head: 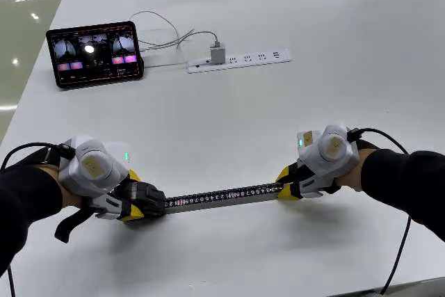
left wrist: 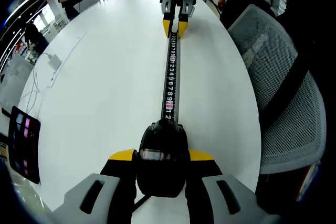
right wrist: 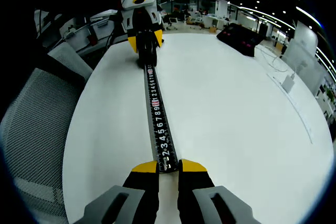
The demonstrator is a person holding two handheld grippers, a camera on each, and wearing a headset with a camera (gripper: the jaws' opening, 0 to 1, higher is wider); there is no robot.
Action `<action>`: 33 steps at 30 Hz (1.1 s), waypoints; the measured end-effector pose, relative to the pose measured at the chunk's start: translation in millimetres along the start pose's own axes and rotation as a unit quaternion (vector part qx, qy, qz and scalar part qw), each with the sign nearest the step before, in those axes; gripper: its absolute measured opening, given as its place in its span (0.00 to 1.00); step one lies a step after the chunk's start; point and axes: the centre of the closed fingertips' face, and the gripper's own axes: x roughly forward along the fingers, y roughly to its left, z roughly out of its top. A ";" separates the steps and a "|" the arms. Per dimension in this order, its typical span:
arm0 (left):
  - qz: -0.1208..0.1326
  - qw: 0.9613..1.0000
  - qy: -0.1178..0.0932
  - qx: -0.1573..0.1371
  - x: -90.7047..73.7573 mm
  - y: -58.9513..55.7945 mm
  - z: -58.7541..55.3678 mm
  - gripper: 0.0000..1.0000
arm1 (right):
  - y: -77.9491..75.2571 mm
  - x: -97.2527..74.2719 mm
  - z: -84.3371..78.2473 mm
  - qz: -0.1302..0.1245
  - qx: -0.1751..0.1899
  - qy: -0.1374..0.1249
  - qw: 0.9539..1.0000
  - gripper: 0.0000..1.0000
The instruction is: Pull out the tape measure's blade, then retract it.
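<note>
At the near edge of the white bench (head: 229,102), the left gripper (head: 141,204) has its yellow-tipped jaws closed on the tape measure's case (left wrist: 162,157). The case is squat and black, with a pale strip across its top, and it sits between the jaw tips. The blade (head: 222,196) leaves the front of the case and runs straight and low over the bench to the right gripper (right wrist: 168,167). That gripper's jaws are pinched on the blade's free end. The blade is dark, with white numerals in a single row and a red-marked figure at intervals, and it looks flat and taut, with no kink or sag. Whether it touches the bench I cannot tell.

A grey mesh chair (left wrist: 278,93) stands beside the bench edge. Further up the bench lies a white power strip (head: 240,59) with a charger (head: 217,53) plugged into it. White cables (head: 163,33) lead left from it to a tablet (head: 95,53) with a lit screen, propped near the bench's left edge.
</note>
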 end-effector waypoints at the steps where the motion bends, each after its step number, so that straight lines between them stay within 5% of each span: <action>1: 0.000 1.000 0.000 0.000 0.0 -0.1 0.1 0.30 | 0.1 -0.4 -0.3 0.000 0.001 0.000 1.000 0.08; 33: 0.000 1.000 0.000 -0.002 1.4 2.4 -1.4 0.30 | -0.8 -7.7 -8.3 0.000 0.009 -0.001 1.000 0.09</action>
